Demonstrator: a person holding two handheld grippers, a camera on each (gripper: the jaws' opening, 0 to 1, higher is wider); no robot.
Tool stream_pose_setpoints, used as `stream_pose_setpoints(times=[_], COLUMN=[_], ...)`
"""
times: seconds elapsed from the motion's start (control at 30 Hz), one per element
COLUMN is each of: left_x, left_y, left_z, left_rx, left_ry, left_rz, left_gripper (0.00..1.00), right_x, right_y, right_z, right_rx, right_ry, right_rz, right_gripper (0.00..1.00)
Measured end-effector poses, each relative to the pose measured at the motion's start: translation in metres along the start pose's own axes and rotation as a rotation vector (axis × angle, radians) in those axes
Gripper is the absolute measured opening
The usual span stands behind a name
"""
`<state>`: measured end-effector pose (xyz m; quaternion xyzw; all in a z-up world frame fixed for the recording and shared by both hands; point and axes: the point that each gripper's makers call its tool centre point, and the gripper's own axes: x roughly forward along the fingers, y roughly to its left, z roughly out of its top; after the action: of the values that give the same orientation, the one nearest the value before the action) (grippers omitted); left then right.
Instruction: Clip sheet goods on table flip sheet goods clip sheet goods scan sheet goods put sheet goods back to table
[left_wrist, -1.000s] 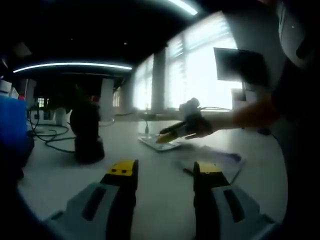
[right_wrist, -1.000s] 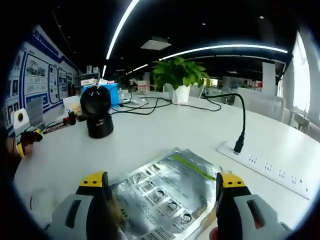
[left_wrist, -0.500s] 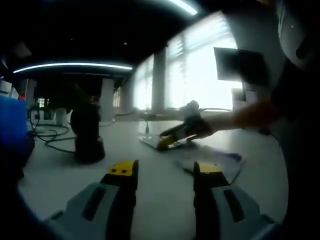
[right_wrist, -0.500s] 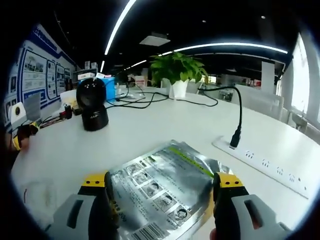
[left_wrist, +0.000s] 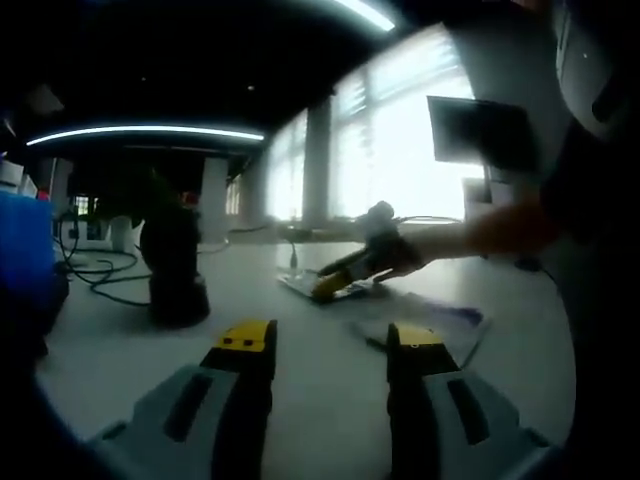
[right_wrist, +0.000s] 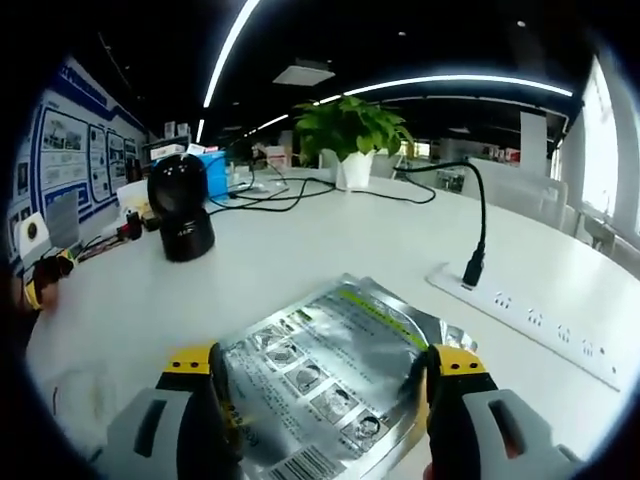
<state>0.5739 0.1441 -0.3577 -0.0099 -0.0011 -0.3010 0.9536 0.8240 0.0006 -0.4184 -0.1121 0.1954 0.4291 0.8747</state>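
In the right gripper view, going from left to right, we see the left gripper (right_wrist: 45, 275) far off at the table's left edge, small and partly hidden, so we cannot tell there how its jaws stand. Next comes a black dome-shaped scanner (right_wrist: 183, 207) standing upright on the white table (right_wrist: 330, 245), with a blue box (right_wrist: 213, 172) and loose black cables behind it. A potted plant (right_wrist: 350, 135) in a white pot stands further back, near the middle. In front lies the sheet goods (right_wrist: 330, 375), a silvery foil pouch with small printed pictures and a barcode, flat on the table between the yellow-tipped jaws of the right gripper (right_wrist: 325, 375); the jaws stand wide, at the pouch's two side edges, though we cannot tell whether they touch it. To the right, a white power strip (right_wrist: 530, 325) carries a plugged-in black cable.

In the left gripper view, the scanner (left_wrist: 173, 265) stands at left. The left gripper's own jaws stand apart over bare table, holding nothing. Further right, the right gripper (left_wrist: 345, 275), held in a hand (left_wrist: 395, 255), rests low over the pouch (left_wrist: 325, 290).
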Motion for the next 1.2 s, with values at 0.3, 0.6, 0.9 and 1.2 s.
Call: stream_pose_setpoints(times=[0.3, 0.6, 0.9, 1.2], left_x=[0.0, 0.0, -0.001, -0.001], left_y=[0.001, 0.001, 0.001, 0.0], left_z=[0.001, 0.001, 0.002, 0.002], left_rx=[-0.003, -0.003, -0.005, -0.006], left_ry=[-0.004, -0.006, -0.008, -0.011], left_rz=[0.003, 0.003, 0.002, -0.001], left_gripper=[0.37, 0.37, 0.37, 0.37], right_x=[-0.009, 0.003, 0.01, 0.012], right_y=[-0.013, 0.005, 0.01, 0.011], right_z=[0.033, 0.012, 0.001, 0.001], right_rx=[0.025, 0.001, -0.008, 0.025], right_ry=[-0.117, -0.033, 0.011, 0.013], right_rz=[-0.031, 0.014, 0.031, 0.015], right_gripper=[0.83, 0.89, 0.89, 0.89])
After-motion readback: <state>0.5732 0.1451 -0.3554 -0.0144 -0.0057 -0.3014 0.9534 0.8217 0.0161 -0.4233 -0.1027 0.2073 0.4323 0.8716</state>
